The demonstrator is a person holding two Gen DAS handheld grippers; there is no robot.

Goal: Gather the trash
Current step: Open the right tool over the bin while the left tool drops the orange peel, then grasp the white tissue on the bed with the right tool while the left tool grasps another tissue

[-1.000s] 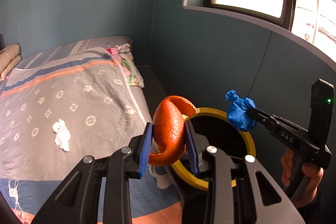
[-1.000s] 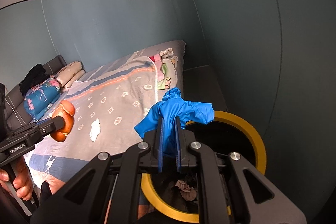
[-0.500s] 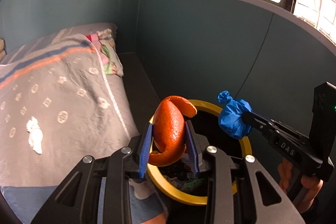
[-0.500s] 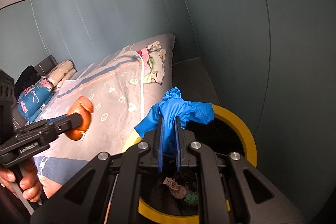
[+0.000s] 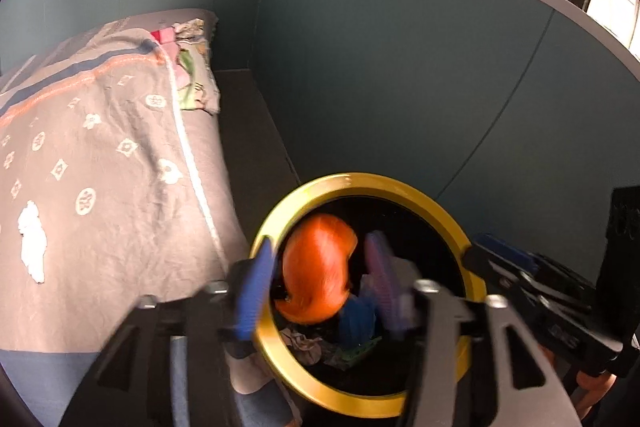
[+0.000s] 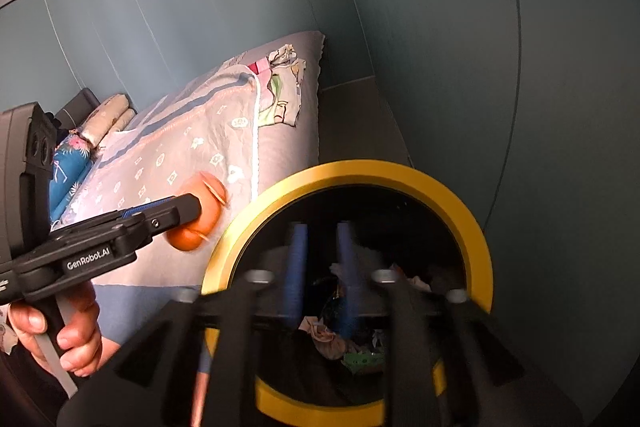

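My left gripper (image 5: 320, 291) stands with its blue pads (image 5: 254, 291) spread wide over the yellow-rimmed bin (image 5: 360, 183); the orange peel (image 5: 318, 267) sits between them, blurred, touching neither pad that I can see. In the right wrist view the peel (image 6: 198, 213) shows just beyond the left gripper's (image 6: 192, 205) tip, beside the rim. My right gripper (image 6: 320, 263) is open too, its pads (image 6: 296, 263) parted and holding nothing above the bin's (image 6: 452, 195) mouth. Down inside lie the blue glove (image 5: 358, 319), crumpled tissue (image 6: 326, 339) and a green wrapper (image 6: 362, 361). The bin stands on the floor between the bed (image 5: 120, 163) and the teal wall (image 5: 400, 67). A white tissue (image 5: 32, 247) lies on the quilt, well apart from the bin.
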